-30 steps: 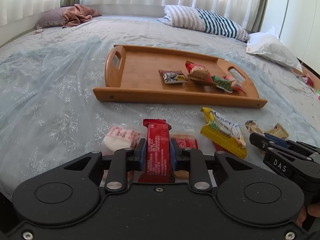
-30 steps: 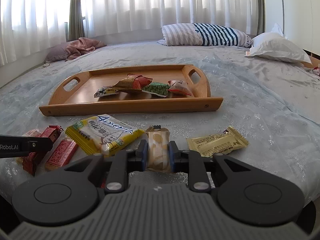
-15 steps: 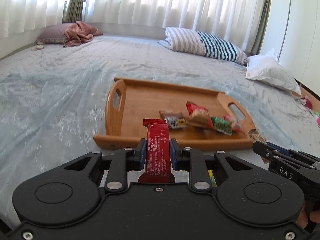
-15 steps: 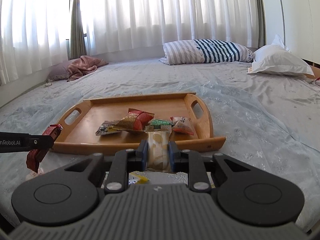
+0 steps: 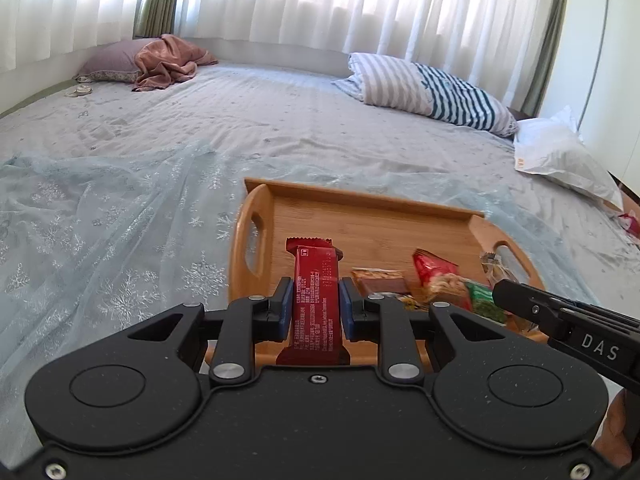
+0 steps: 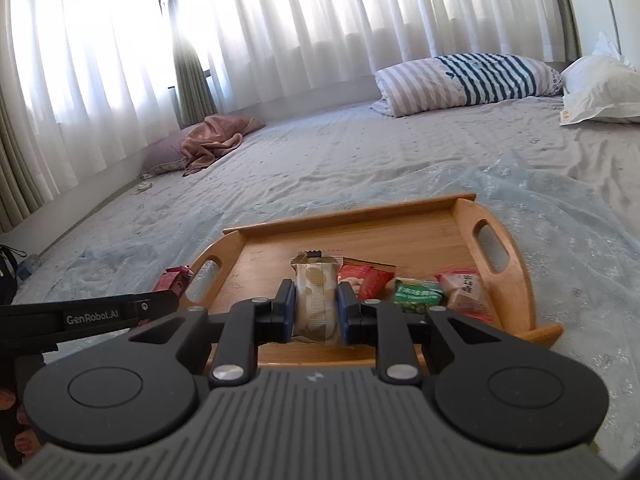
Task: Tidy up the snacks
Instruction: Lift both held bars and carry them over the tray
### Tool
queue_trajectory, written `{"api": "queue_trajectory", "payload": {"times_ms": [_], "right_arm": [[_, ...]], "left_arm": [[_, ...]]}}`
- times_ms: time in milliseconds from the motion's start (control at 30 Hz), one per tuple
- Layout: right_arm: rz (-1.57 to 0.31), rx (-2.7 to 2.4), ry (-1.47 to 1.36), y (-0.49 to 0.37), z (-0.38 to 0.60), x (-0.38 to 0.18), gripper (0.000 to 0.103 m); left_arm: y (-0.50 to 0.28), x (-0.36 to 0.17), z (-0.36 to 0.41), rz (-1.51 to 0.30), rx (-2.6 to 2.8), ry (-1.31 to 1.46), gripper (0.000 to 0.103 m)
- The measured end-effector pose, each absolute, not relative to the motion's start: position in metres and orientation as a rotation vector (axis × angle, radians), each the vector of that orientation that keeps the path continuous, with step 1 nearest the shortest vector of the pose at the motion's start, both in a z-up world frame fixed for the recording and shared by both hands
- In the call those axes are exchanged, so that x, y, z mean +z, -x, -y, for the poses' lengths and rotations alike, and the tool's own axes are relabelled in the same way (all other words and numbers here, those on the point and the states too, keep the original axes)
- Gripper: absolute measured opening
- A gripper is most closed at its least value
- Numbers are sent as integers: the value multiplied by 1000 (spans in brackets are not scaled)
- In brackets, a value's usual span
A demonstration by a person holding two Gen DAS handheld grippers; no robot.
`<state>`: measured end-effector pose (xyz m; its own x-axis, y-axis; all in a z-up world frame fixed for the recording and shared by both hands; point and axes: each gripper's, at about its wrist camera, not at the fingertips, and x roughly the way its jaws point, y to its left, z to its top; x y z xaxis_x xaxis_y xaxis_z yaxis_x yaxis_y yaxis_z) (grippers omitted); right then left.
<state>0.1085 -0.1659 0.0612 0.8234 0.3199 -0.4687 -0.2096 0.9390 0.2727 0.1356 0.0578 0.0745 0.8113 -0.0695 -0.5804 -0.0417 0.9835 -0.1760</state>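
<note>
1. The red bar [image 5: 316, 300] stands upright between the blue pads of the left tool [image 5: 314, 306], which is clamped on it; its crimped top end pokes out past the fingertips.
2. The beige packet [image 6: 314, 300] is gripped the same way by the right tool [image 6: 314, 308], top end forward.
3. Both held snacks hang over the near part of the wooden tray [image 5: 360, 224], which lies on the bed [image 5: 120, 200] at 12 o'clock from each tool.
4. In the tray, at 2 o'clock from the beige packet, lie a red packet [image 6: 370, 278], a green packet [image 6: 418, 294] and a pink-white packet [image 6: 466, 290] in a loose row toward the right handle; the green one touches its neighbours.
5. In the left view a brown packet [image 5: 380, 280] lies just beside the red bar at 3 o'clock, with the red and green ones beyond it.
6. The right tool enters the left view at 4 o'clock; the left tool with its red bar shows in the right view at 9 o'clock.
7. A sheer snowflake cloth [image 5: 100, 240] covers the bed under the tray.
8. At the far edge: a striped pillow [image 5: 428, 92] at 1 o'clock, a white pillow [image 5: 560, 156] at 2 o'clock, and a pink blanket [image 5: 168, 58] at 11 o'clock.
9. White curtains [image 5: 320, 0] hang behind.
</note>
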Motion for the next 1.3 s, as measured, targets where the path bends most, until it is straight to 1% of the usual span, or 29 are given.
{"api": "queue_trajectory", "payload": {"times_ms": [200,400,667,800,1300], "right_arm": [[-613,365,-262,-147,146,59,26],[-710,416,-338,-182,128,45,26],[-820,412,-433,-210,116,20,26],[-872,397,-535,-222,122,7,26],[-844,325,-442,-222,114,5,27]], "left_arm": [[-167,63,-69,-669,-9,196,23],[-198,49,-81,-721,-4,244,23],[-215,37,-80,-753,-18,251,23],[-220,32,-77,-762,-17,246,23],[-233,19,-72,-779,-14,220,23]]}}
